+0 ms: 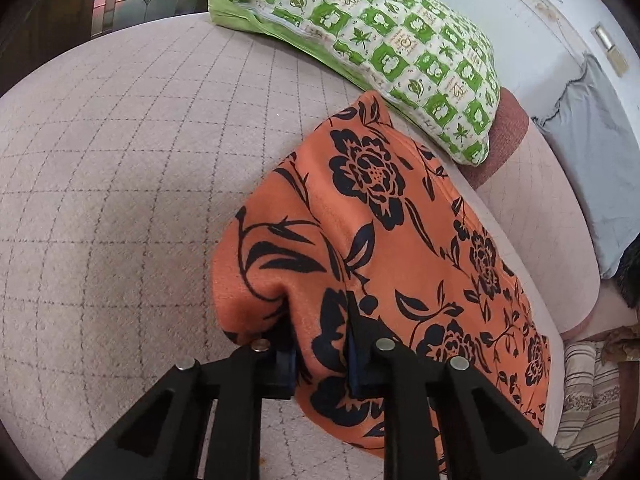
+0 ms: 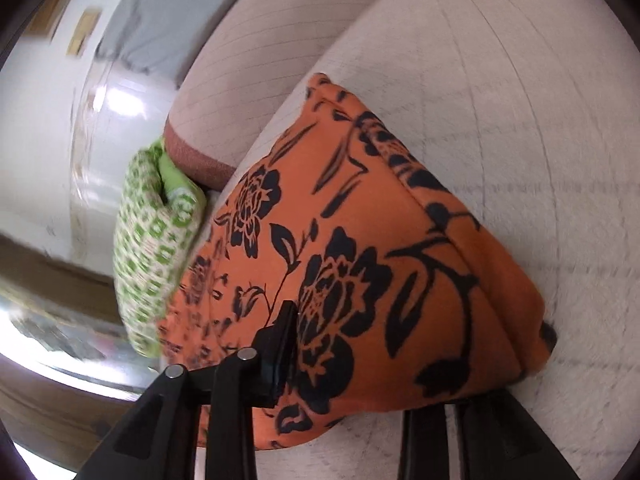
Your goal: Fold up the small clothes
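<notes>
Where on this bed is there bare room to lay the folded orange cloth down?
Bare quilted bedcover stretches wide beside the orange floral cloth on the side away from the bed edge, up to the green patterned pillow. It is crowded where cloth meets pillow, and the strip toward the bed edge is narrow.

Garment (image 1: 384, 248) on bed (image 1: 120, 200), before pillow (image 1: 372, 40)

**Quilted bed, two items on it**

Bed (image 1: 120, 160) covered in pale pinkish quilted grid-stitched fabric. Orange garment (image 1: 400, 248) with black floral print lies on it near the edge. Green-and-white checked pillow (image 1: 380, 40) rests beyond, just beside the garment's far corner.
</notes>
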`<state>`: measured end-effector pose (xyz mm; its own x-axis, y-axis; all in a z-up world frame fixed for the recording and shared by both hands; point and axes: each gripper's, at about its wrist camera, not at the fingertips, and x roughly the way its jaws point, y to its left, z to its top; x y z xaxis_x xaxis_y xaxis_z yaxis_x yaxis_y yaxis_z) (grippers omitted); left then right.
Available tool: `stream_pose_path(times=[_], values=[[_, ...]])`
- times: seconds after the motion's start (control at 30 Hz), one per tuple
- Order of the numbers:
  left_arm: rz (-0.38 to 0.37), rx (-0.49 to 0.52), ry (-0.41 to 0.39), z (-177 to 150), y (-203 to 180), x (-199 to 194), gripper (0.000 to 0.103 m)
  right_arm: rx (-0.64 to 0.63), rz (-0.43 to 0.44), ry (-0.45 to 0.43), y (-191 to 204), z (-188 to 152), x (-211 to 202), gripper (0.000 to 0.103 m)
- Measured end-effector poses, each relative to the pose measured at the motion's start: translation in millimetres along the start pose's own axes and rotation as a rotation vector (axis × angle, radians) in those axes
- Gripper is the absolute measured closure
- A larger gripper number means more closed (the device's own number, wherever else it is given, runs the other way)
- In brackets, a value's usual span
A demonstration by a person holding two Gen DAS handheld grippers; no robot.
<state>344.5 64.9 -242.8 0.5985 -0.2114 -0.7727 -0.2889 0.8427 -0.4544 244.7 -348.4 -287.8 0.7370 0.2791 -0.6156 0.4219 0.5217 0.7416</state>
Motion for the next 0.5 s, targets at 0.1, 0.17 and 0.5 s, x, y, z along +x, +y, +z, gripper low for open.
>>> stream_pose_path(times=[0.1, 0.17, 0.5], values=[[-0.019, -0.004, -0.011, 0.6, -0.4, -6.5, 0.087, -0.102, -0.027, -0.064, 16.4, -2.7, -14.2, 0.083], [-0.018, 0.021, -0.029, 0.1, -3.4, -13.9, 0.087, -0.186, -0.052, -0.105, 29.9, -6.0, -22.6, 0.085], [-0.005, 0.085, -0.052, -14.7, 6.7, -53.3, 0.094, -0.284, -0.099, -0.123, 39.3, -24.3, -53.1, 0.092]])
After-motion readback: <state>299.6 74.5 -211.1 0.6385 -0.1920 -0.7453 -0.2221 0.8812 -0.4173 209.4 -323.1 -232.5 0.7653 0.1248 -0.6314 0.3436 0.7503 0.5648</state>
